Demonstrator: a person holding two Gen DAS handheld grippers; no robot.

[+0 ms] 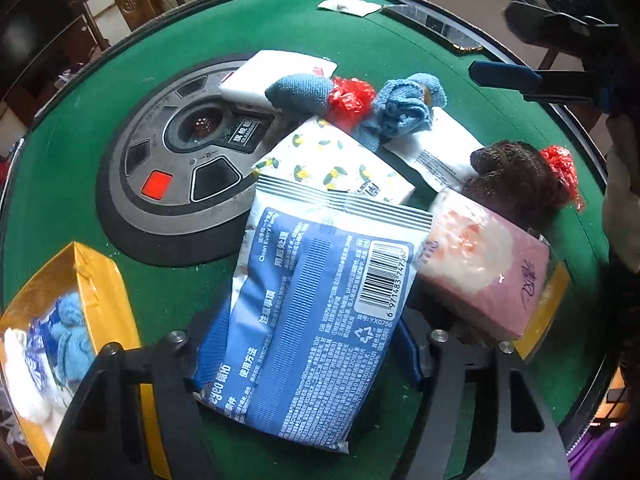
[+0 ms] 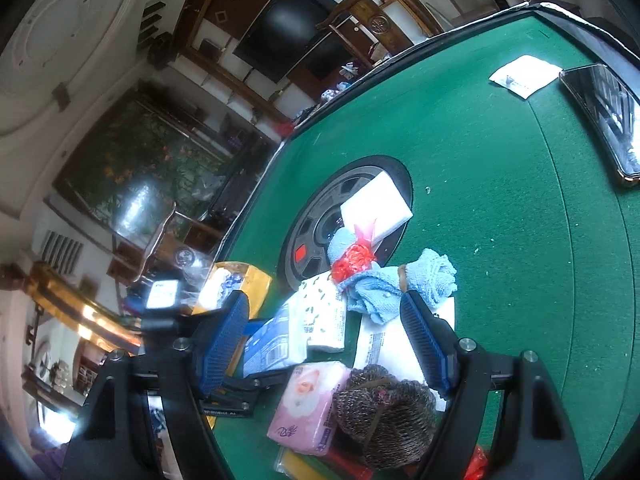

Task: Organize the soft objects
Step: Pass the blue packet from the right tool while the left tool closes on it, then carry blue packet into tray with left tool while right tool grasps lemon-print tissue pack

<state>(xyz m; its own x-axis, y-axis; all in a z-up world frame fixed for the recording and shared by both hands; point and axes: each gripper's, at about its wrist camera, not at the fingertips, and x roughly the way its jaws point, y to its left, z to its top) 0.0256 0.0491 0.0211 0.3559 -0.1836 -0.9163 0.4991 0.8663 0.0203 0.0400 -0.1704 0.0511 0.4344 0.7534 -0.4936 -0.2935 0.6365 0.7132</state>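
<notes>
Green felt table (image 1: pixel 72 184) under your grippers, round control hub (image 1: pixel 168 168) set in centre. Yellow box (image 1: pixel 100 272) at left holds blue towel (image 1: pixel 72 336). Your left gripper (image 1: pixel 308 364) clenched on blue wet-wipe pack (image 1: pixel 312 312), its top overlapping lemon-print tissue pack (image 1: pixel 332 164). Your right gripper (image 2: pixel 328 344) released, nothing gripped, above pink tissue pack (image 2: pixel 308 408) and brown cloth bundle (image 2: pixel 384 412).

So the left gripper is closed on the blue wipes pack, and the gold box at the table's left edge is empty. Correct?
Not quite. The left wrist view shows the gold box already holds a light blue cloth and white items. The rest stands: the left gripper grips the blue wipes pack.
</notes>
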